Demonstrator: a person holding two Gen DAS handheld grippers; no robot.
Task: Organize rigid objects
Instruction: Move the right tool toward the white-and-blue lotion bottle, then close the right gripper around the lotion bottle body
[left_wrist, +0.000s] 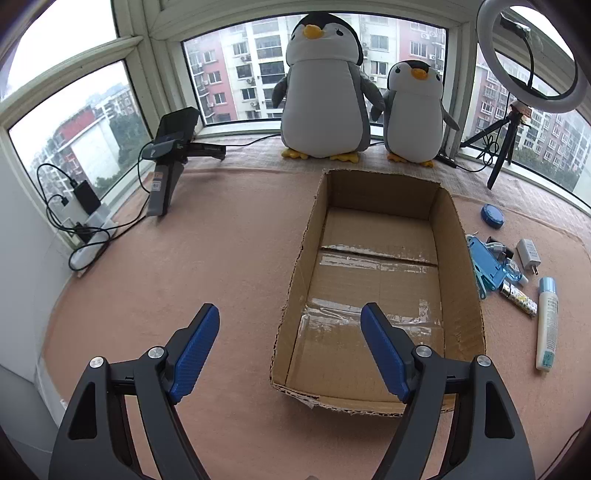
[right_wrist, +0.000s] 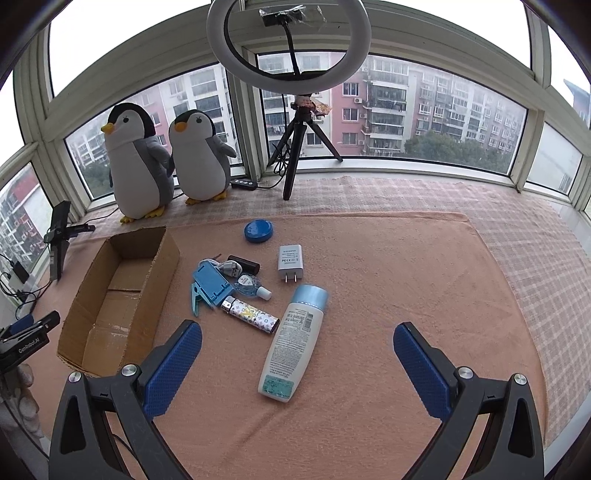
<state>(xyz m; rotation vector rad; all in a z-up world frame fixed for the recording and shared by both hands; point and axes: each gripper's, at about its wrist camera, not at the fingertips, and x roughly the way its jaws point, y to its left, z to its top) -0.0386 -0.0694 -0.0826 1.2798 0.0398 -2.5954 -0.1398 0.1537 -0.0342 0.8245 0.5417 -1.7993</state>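
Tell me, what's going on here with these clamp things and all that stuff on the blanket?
A person holds two grippers, tidying small items into the cardboard box. Nothing is packed yet: the box is empty. The left gripper hangs open over the box's near left edge. The right gripper is open above the lotion bottle, which lies beside the charger, blue tin and other bits.

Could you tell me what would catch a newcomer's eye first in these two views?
Probably the two plush penguins standing side by side on the sill against the window, with the ring light on its tripod to their right. Next comes the open cardboard box, empty, on the pink towel, and the small clutter to its right, where the white bottle with a blue cap lies nearest the open right gripper.
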